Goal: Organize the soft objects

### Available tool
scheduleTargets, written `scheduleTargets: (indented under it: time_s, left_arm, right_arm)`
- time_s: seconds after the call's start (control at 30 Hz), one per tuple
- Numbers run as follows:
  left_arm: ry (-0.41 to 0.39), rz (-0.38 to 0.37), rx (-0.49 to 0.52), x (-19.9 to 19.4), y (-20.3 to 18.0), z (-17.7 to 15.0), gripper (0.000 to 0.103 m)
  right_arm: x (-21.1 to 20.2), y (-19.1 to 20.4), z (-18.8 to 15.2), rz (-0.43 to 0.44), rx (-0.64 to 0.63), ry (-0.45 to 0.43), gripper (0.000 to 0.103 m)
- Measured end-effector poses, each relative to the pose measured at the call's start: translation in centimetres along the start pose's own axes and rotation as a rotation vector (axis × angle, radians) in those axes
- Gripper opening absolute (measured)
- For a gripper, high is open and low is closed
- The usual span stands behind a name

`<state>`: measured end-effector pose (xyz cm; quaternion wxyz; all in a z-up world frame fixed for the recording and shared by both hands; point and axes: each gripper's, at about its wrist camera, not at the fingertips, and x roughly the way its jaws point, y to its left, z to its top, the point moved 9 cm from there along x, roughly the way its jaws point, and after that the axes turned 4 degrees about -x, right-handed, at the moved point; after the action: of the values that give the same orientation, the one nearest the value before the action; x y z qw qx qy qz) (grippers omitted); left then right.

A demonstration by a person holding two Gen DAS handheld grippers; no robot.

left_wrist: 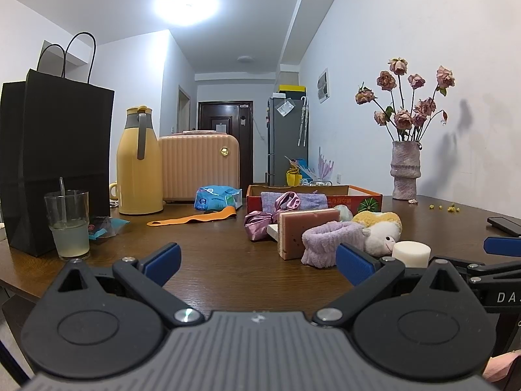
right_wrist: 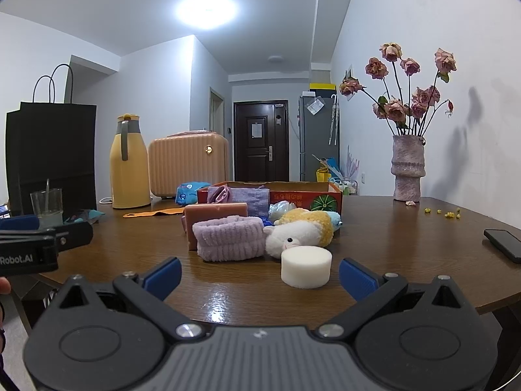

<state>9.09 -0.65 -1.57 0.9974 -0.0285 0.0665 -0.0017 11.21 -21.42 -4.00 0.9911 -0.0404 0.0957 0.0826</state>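
A pile of soft things lies mid-table: a white foam cylinder (right_wrist: pixel 306 267), a lilac fuzzy headband (right_wrist: pixel 228 241), a white-and-yellow plush animal (right_wrist: pixel 301 229), a pink sponge block (right_wrist: pixel 215 211) and a shiny pink scrunchie (left_wrist: pixel 259 223). Behind them stands an orange cardboard box (right_wrist: pixel 325 199) with a purple cloth (right_wrist: pixel 250 197) draped inside. My right gripper (right_wrist: pixel 260 277) is open just short of the foam cylinder. To the left of the pile, my left gripper (left_wrist: pixel 259 262) is open over bare wood, holding nothing.
At the left stand a black paper bag (left_wrist: pixel 55 156), a glass with a drink (left_wrist: pixel 68 224), a yellow thermos jug (left_wrist: pixel 138 163) and a peach case (left_wrist: pixel 198 166). An orange strap (left_wrist: pixel 192 218) lies flat. A vase of dried roses (right_wrist: pixel 408 169) and a phone (right_wrist: pixel 504 244) are at the right.
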Motion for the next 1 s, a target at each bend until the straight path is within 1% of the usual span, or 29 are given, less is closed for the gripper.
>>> scheduleTargets:
  time_s: [1.0]
  left_arm:
    - [-0.001, -0.008, -0.001, -0.29, -0.03, 0.30, 0.103]
  right_arm:
    - [0.19, 0.12, -0.29, 0.002, -0.001, 0.010, 0.103]
